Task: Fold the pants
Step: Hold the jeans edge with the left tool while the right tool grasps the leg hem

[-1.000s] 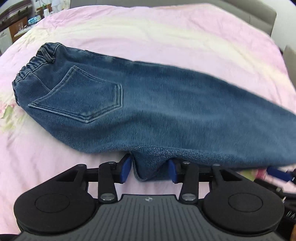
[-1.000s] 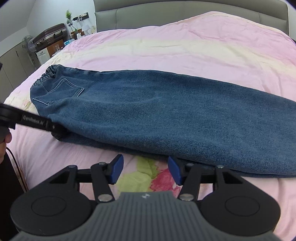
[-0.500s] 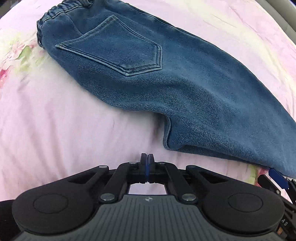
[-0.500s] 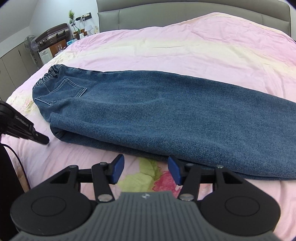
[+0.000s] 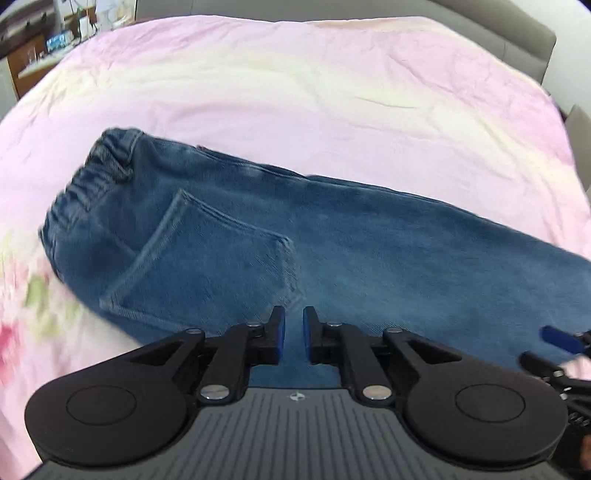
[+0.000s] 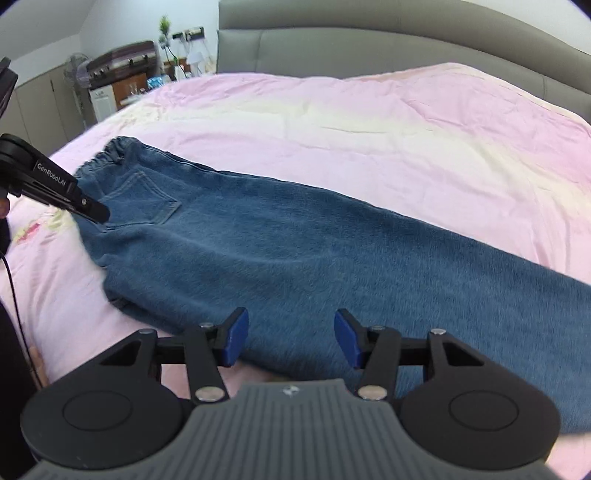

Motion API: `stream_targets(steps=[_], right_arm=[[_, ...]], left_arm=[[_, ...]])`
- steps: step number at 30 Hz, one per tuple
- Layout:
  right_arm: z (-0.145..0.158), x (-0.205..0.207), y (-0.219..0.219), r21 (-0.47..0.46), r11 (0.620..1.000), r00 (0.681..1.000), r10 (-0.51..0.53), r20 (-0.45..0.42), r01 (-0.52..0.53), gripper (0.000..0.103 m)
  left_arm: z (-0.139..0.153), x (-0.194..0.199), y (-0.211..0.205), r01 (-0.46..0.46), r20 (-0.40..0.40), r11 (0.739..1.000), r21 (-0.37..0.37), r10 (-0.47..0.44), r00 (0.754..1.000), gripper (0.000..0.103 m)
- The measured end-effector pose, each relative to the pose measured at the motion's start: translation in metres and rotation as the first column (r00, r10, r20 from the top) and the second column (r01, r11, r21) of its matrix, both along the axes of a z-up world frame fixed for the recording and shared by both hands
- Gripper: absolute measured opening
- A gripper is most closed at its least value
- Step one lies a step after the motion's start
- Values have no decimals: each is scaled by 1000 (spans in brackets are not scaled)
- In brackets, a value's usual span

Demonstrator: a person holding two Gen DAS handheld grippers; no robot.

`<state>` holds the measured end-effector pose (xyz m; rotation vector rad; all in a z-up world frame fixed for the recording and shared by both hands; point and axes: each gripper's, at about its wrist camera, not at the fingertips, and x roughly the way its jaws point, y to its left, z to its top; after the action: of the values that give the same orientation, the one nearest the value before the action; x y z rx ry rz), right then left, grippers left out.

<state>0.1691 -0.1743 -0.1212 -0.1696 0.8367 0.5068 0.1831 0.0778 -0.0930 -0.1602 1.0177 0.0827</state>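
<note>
1. The pants (image 5: 332, 229) lie flat on the bed (image 5: 295, 92). They look already halved lengthwise, since only one back pocket (image 5: 207, 266) faces up.
2. Their long axis runs slantwise, with the elastic waistband (image 5: 92, 173) at the far left and the legs stretching off to the right. The hem end runs out of the right wrist view, so I cannot place it.
3. The left gripper (image 5: 293, 321) hangs over the seat just right of the pocket, pointing steeply down, and is the nearer one to the waistband. Its fingers have just been opening from pressed together. They now stand a narrow slit apart, with denim showing below the slit but nothing pinched.
4. The right gripper (image 6: 291, 325) hangs over the near edge of the legs, further right along the pants. Its fingers are spread about halfway. Denim shows between them, but the pads do not press on it.
5. In the right wrist view the left gripper's tip (image 6: 99, 214) sits over the near side of the pocket.
6. By my judgement, the next fold goes across the long axis. It turns on each hand taking one end, the left towards the waist and the right out along the legs to the right.
7. The bed is covered by a soft pink and cream sheet with a floral print at its near-left edge.
8. A grey padded headboard (image 6: 369, 44) stands at the far side. A cabinet (image 6: 118, 74) cluttered with small items, a fan (image 6: 74, 66) and a plant (image 6: 164, 24) stand at the far left of the room.
</note>
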Motion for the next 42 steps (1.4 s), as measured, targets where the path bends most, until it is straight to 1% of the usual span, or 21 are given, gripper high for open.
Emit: stream_targets(steps=[2,3,4,5,6,9,13,15,19,22,24,26,28,30,32,34,36,38,40,42], right_arm=[[-12,22,-1,-26,999,998,-33,-49,32,48],[-19,31,-2,-28,999,995,-47,-83,45,48],[-27,39,-4,-28,998,992,-61,-111,59,48],[-35,46,-5,-36,997,988,-75,-136,71,48],[-42,51,-6,-42,996,986,-81,-147,76,48],[-51,58,-5,-62,996,989,-70,-133,62,48],[-53,64,-7,-107,994,992,-45,-117,33,48],[-52,66,-14,-133,991,992,-45,-115,30,48],[-49,68,-44,-211,976,991,-82,-102,59,48],[-42,70,-79,-228,964,980,-163,-115,134,48],[-35,69,-104,-220,959,971,-207,-117,178,49],[-25,66,-134,-214,947,956,-269,-116,240,49],[-15,62,-170,-169,933,931,-341,-128,318,49],[-7,57,-215,-115,901,889,-432,-155,418,49],[1,48,-258,-70,859,844,-511,-165,507,49],[6,39,-294,-32,809,793,-583,-178,588,49],[11,29,-325,13,757,745,-639,-193,653,49],[12,18,-353,56,711,704,-677,-215,701,48],[9,10,-373,90,666,665,-706,-244,740,46],[3,3,-389,122,634,639,-718,-274,764,42]], left_arm=[[-13,17,9,3,-40,1000,11,-2,999,11],[-19,22,15,-10,-56,1000,18,11,998,11],[-26,29,19,-24,-65,999,41,26,998,10],[-33,34,22,-23,-64,998,60,27,998,7],[-38,40,26,-28,-67,997,68,32,997,6],[-54,60,33,-49,-90,992,113,59,994,6],[-70,85,29,-17,-124,982,187,41,991,7],[-75,92,30,-21,-135,981,195,48,990,7],[-77,99,36,-40,-143,983,179,66,988,7],[-72,96,28,-35,-145,976,216,67,987,6],[-61,85,21,-34,-127,970,239,66,990,6],[-48,70,15,-28,-96,979,201,49,994,7],[-35,52,5,-20,-80,986,165,34,996,13],[-22,33,-6,4,-59,992,127,3,998,13],[-13,17,-20,33,-34,996,85,-30,999,13],[-4,8,-37,61,-16,997,46,-60,998,13],[3,7,-55,91,-7,996,16,-90,996,13],[4,6,-75,135,-6,991,13,-135,991,13],[8,9,-99,185,-11,982,36,-185,983,13],[5,9,-121,222,-18,974,39,-221,975,13]])
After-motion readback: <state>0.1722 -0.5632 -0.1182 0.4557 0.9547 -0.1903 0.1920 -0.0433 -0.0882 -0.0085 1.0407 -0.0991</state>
